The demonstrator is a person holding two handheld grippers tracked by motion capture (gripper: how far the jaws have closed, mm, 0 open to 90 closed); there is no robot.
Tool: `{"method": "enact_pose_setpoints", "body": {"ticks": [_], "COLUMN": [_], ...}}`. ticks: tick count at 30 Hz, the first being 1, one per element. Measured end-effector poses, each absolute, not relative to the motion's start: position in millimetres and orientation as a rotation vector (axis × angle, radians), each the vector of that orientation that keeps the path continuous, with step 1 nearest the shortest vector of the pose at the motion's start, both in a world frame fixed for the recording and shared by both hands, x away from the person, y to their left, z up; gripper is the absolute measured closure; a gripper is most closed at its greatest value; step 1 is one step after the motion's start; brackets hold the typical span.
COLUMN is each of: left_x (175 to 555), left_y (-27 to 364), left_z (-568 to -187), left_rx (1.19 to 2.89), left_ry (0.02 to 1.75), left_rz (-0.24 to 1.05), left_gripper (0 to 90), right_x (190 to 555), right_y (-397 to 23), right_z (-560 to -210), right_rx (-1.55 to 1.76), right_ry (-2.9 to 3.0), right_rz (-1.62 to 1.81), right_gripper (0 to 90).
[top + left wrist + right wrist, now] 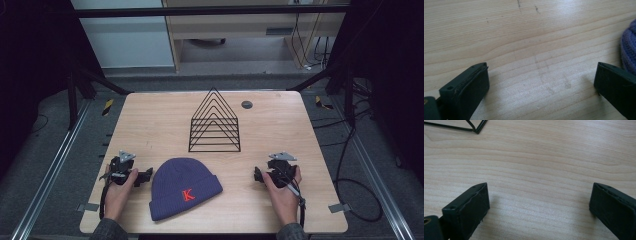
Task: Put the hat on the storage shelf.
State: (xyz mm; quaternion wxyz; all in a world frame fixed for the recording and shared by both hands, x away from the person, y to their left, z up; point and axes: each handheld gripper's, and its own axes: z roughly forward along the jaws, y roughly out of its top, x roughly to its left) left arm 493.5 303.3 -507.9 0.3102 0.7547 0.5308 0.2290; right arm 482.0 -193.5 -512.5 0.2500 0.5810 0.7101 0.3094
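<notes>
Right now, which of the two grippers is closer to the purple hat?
The left gripper: it sits almost against the edge of the purple hat, while the right gripper is apart from it.

Wooden table [150, 115]: purple beanie [182, 187], black wire rack [215, 125]

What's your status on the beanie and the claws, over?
Left claw open, empty, resting on the table beside the blue beanie. Right claw open, empty. Beanie lies flat, untouched. Black wire rack stands behind it, apart.
</notes>
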Motion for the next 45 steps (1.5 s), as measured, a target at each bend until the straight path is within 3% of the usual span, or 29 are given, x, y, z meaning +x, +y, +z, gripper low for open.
{"method": "enact_pose_setpoints", "body": {"ticks": [4,15,18,23,26,29,45], "left_x": [490,466,465,471,480,486,512], "left_y": [307,301,287,272,260,245,229], "left_z": [-495,-445,-435,-439,-448,-455,-462], "left_rx": [1.977,1.981,2.064,2.147,2.176,2.237,2.335], "left_ry": [1.386,1.330,1.304,1.292,1.307,1.307,1.310], "left_rz": [0.575,0.504,0.485,0.434,0.389,0.385,0.250], "left_gripper": [6.1,6.8,7.1,10.9,22.1,26.3,40.3], "right_x": [481,480,480,480,479,478,473], "right_y": [-195,-195,-195,-194,-194,-193,-192], "right_z": [-512,-512,-512,-512,-512,-512,-512], "right_rx": [1.571,1.529,1.533,1.534,1.535,1.529,1.508], "right_ry": [1.947,1.962,1.961,1.960,1.960,1.967,1.991], "right_rz": [0.844,0.865,0.866,0.866,0.869,0.869,0.880], "right_gripper": [3.6,8.1,8.1,8.1,8.2,8.2,8.2]}}
